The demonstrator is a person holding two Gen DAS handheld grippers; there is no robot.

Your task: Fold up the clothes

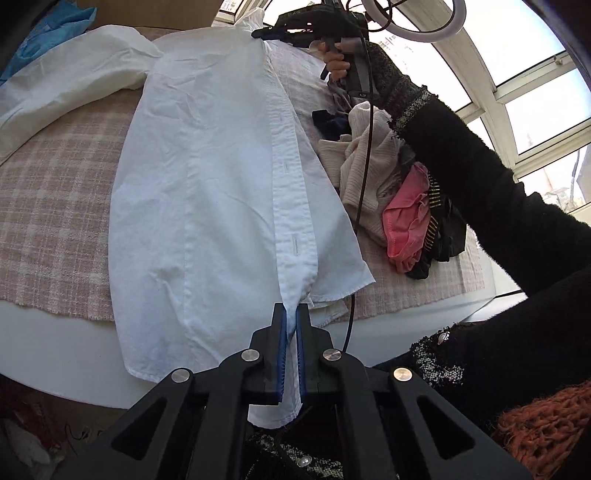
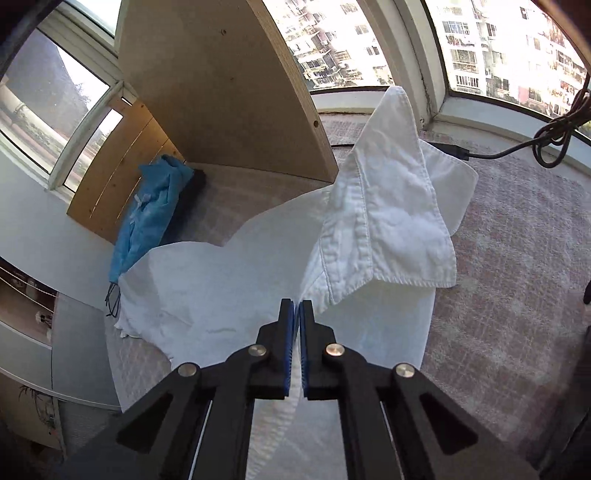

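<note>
A white button-up shirt lies lengthwise on the pink checked cloth, its button placket running up the middle. My left gripper is shut on the shirt's bottom hem at the placket, near the table's front edge. At the far end my right gripper, held by a hand in a black sleeve, pinches the collar end. In the right wrist view the right gripper is shut on the shirt just below the collar, which stands up in front of it.
A pile of clothes, cream, pink and dark pieces, lies right of the shirt with a black cable across it. A blue garment leans by a wooden board. Windows lie beyond. The pink checked cloth covers the table.
</note>
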